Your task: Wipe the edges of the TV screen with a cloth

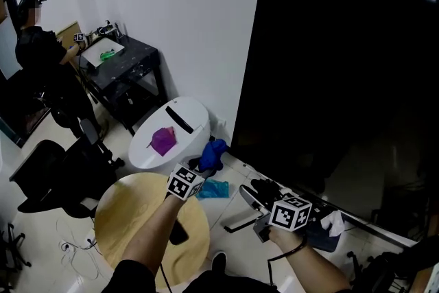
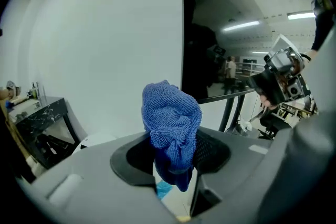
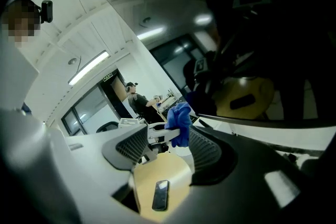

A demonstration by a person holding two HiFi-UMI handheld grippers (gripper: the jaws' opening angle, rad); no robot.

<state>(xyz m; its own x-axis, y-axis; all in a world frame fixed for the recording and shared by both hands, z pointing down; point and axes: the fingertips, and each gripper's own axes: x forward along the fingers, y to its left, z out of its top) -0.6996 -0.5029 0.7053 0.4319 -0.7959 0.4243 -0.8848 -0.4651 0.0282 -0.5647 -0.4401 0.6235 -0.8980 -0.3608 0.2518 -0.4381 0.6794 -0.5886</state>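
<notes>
So, left gripper (image 2: 173, 161) pinches the blue cloth (image 2: 170, 115) tight, right gripper (image 3: 168, 152) gapes empty — I'd keep that wad bunched and drag it along the TV screen (image 1: 343, 65) edge.

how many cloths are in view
4: a blue cloth clamped in the left gripper, a purple cloth on the white rounded unit, a teal cloth on the floor, a white cloth below the TV. More may be hidden.
</notes>
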